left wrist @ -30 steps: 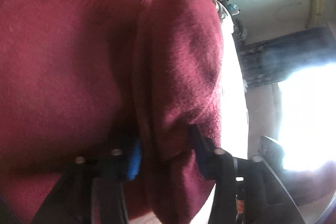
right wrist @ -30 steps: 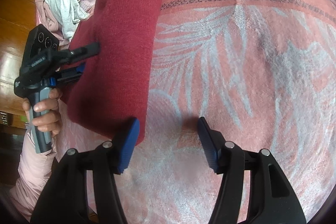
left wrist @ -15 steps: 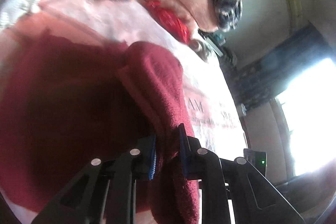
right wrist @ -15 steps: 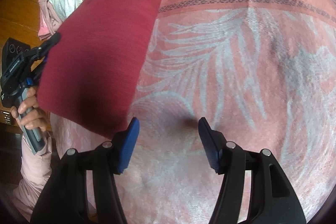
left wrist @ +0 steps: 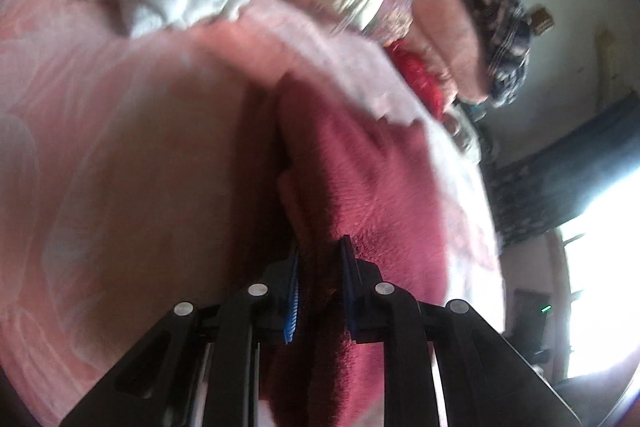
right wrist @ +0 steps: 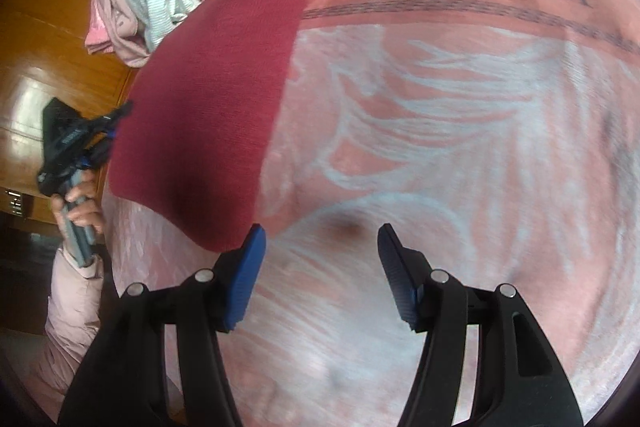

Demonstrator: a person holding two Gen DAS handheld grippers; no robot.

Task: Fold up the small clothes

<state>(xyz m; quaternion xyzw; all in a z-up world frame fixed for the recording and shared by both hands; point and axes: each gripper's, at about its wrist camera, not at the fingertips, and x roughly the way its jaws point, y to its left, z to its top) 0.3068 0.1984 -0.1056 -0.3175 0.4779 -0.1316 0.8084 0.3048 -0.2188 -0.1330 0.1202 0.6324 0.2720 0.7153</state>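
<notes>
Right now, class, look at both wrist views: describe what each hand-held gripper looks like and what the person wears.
Each hand-held gripper is black, with angular cut-out linkage arms joined by round silver pins and two fingers faced with ribbed blue pads. This shows on the left hand-held gripper and the right hand-held gripper. The right wrist view shows the left one's boxy black body with white lettering above a grey handle. The person wears a pale pink sleeve.

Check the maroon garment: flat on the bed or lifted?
Partly lifted. The left gripper is shut on one edge of the maroon garment, holding that side up above the pink blanket; its far end still rests down.
</notes>
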